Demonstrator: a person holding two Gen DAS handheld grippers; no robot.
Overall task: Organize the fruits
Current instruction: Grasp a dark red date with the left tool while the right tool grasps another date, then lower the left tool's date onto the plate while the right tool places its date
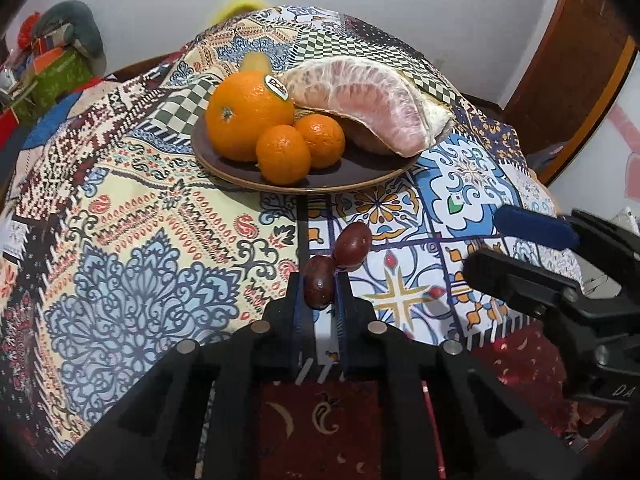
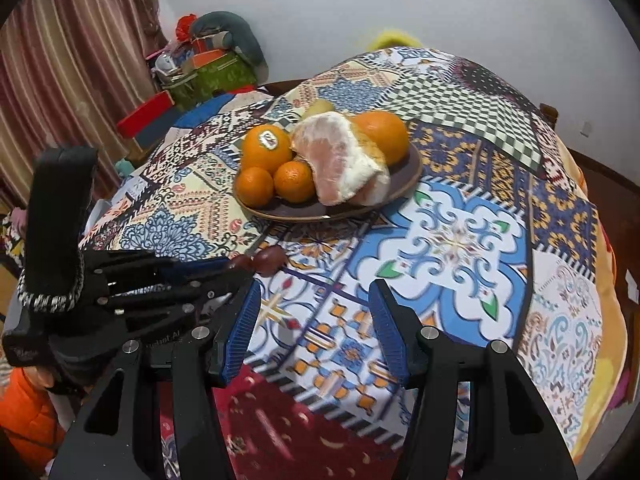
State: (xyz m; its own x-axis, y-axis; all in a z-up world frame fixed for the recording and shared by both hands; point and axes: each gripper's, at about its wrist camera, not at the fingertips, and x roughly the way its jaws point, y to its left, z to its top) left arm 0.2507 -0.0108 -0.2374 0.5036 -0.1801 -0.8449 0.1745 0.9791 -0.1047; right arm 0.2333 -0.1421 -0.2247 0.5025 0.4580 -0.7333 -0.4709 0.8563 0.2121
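Left hand-held gripper (image 1: 319, 280) clamps a dark grape (image 1: 319, 286); right hand-held gripper (image 2: 316, 320) gapes empty; orange's sticker (image 1: 277, 87) unreadable.

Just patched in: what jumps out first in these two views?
The brown plate mid-table, piled with oranges and a peeled pomelo chunk. Nearer, the left gripper is shut on one of two dark grapes on the patterned cloth, while the right gripper is open and empty.

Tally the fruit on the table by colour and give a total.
Orange: 4, two big oranges and two small ones on the plate.
Pink: 1, the peeled pomelo piece.
Dark red: 2, one grape in the left hand-held gripper, one grape beside it.
Yellow-green: 1, fruit behind the plate.
Total: 8
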